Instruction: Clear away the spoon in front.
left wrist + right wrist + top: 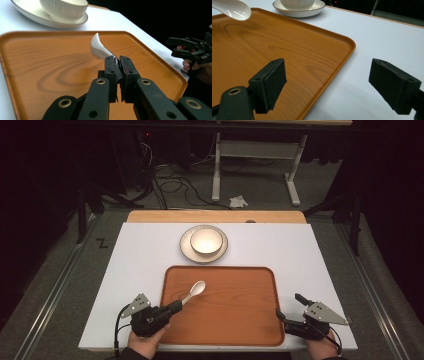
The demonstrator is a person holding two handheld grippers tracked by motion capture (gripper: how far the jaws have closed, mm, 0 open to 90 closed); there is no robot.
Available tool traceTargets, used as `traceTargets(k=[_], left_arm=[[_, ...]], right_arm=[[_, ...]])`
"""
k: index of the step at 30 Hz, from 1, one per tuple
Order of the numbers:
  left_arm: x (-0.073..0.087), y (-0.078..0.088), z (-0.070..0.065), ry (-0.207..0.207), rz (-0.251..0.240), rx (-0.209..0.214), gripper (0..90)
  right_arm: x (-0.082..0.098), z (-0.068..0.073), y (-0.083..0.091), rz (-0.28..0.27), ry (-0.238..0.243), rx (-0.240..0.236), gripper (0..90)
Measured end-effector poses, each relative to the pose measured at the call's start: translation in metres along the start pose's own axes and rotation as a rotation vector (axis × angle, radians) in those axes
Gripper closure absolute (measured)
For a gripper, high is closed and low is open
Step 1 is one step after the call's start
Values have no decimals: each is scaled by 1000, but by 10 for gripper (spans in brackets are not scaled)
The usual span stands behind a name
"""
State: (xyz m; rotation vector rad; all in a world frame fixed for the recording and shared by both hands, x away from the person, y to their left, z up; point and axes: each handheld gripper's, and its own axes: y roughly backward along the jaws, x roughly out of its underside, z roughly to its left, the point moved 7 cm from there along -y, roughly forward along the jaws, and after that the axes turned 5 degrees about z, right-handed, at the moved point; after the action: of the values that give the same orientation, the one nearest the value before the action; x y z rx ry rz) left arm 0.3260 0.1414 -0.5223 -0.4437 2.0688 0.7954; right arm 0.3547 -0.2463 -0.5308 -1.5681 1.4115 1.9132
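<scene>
left hand-held gripper [176, 307]: jaws clamped | right hand-held gripper [289, 307]: jaws wide apart

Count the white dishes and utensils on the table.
3: a spoon held over the tray by the left gripper, a bowl on a plate behind the tray.

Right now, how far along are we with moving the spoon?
Done: the left gripper is shut on the white spoon by its handle, over the wooden tray. In hand: the spoon is carried above the tray, its bowl end pointing toward the bowl on the plate. Left: probably setting it down. The right gripper waits open at the tray's edge.
</scene>
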Motion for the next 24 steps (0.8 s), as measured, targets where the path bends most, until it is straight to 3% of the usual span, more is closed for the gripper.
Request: traceTargets(k=[3, 9, 13, 20, 24], left_arm=[[1, 0, 4, 47, -10, 24, 857], [4, -1, 11, 46, -4, -5, 857], [5, -3, 13, 70, 1, 13, 857], [9, -12, 7, 37, 37, 24, 856], [11, -15, 8, 41, 52, 27, 855]], right_arm=[[0, 0, 0, -1, 0, -1, 152], [0, 0, 0, -1, 2, -2, 152], [0, 0, 0, -3, 1, -5, 152], [0, 0, -1, -1, 3, -5, 152], [0, 0, -1, -1, 2, -5, 152]])
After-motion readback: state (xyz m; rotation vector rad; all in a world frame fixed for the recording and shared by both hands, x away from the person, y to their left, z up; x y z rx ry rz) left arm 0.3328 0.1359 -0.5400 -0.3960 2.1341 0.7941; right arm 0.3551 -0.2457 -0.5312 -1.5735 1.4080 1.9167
